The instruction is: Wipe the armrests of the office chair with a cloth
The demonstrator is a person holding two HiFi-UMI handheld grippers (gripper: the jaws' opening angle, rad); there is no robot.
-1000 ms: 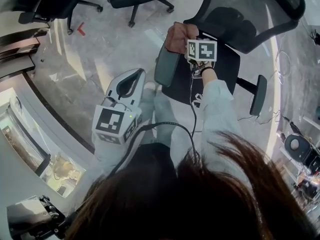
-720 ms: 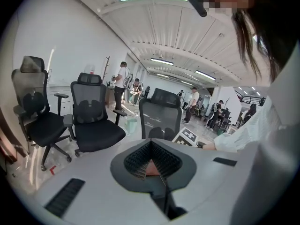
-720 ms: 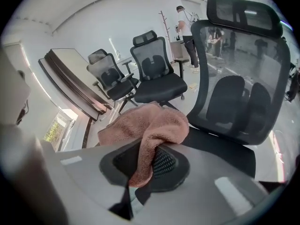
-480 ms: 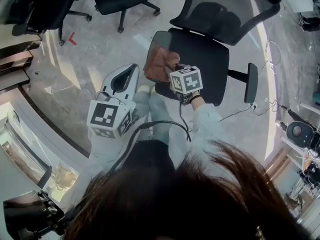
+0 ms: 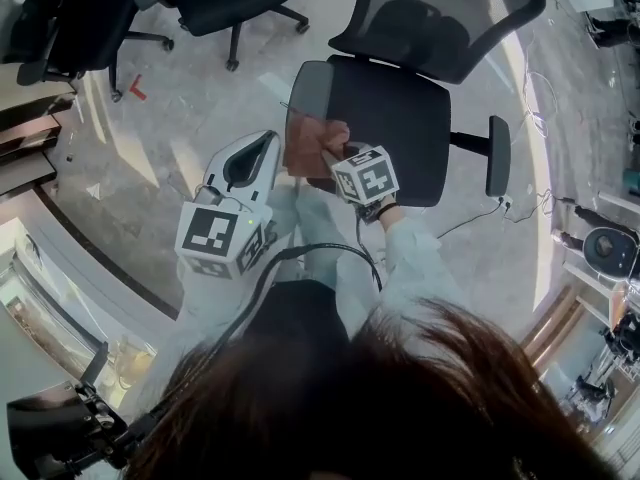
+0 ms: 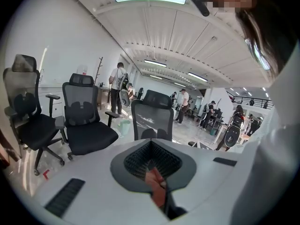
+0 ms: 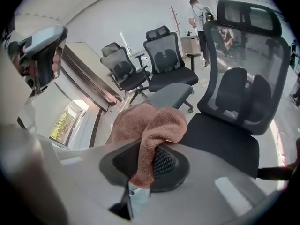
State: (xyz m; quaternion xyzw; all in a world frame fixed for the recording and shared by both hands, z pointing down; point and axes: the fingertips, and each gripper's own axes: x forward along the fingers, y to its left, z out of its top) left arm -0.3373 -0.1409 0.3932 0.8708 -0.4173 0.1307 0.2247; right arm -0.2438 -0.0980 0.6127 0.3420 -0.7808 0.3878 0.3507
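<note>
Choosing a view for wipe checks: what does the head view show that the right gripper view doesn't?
Head view only: the chair's far armrest and the person's hair. Right gripper view only: the right gripper with its tongs pinching a fold of the cloth, plus a standing person in the background. Both: the cloth, near armrest, seat and left gripper.

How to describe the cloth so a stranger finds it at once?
Find the black mesh-backed office chair nearest the person. At the near end of its grey armrest sits the cloth, clamped in the right gripper. It alone is reddish-brown and fluffy.
</note>
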